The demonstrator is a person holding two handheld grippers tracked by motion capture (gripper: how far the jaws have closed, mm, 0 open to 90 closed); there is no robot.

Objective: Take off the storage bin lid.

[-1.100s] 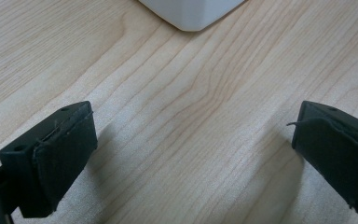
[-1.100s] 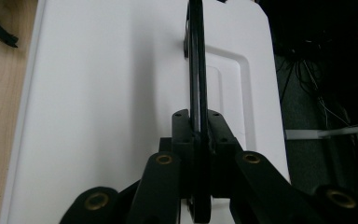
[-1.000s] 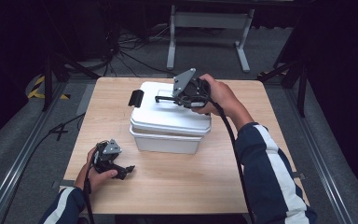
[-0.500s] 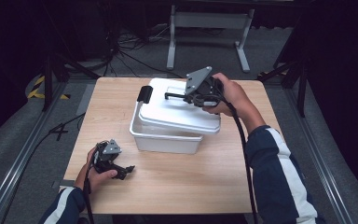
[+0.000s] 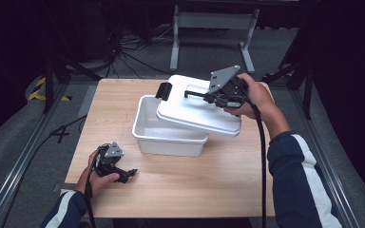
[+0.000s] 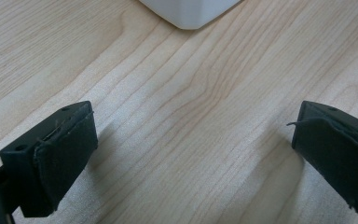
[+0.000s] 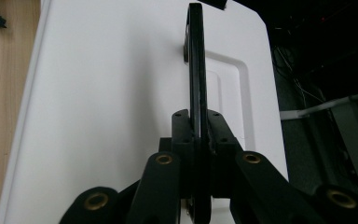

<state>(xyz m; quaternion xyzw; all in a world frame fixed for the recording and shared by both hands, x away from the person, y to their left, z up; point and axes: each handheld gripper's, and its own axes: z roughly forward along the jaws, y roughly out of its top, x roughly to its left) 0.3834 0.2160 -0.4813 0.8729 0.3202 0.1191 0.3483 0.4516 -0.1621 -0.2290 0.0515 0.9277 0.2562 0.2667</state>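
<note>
Spreading across the middle of the high view, the wooden table (image 5: 171,190) carries a white tub (image 5: 168,135) that a second ago was fully capped and is now half uncovered: the white lid (image 5: 197,111) has come up off the rim and slid toward the person's right, so the tub's left part lies open and looks empty as far as it can be seen. The lid is tilted, its right edge overhanging the tub's right wall, while its near edge seems to ride on or just above the tub's rim; I cannot tell which. A black latch (image 5: 163,90) sticks out at the lid's far left corner. The right gripper (image 5: 208,96) is what lifted it, and in the right gripper view its jaws are pressed together on the thin black handle (image 7: 195,65) that stands up from the lid's top, with no gap showing between pads and handle. The left gripper (image 5: 126,173) has stayed where it was, resting low on the table near the front left, well apart from the tub, its jaws spread wide over bare wood with nothing between them. My reading is that the opening is underway but unfinished, and the lid has yet to be carried clear and set down somewhere.
</note>
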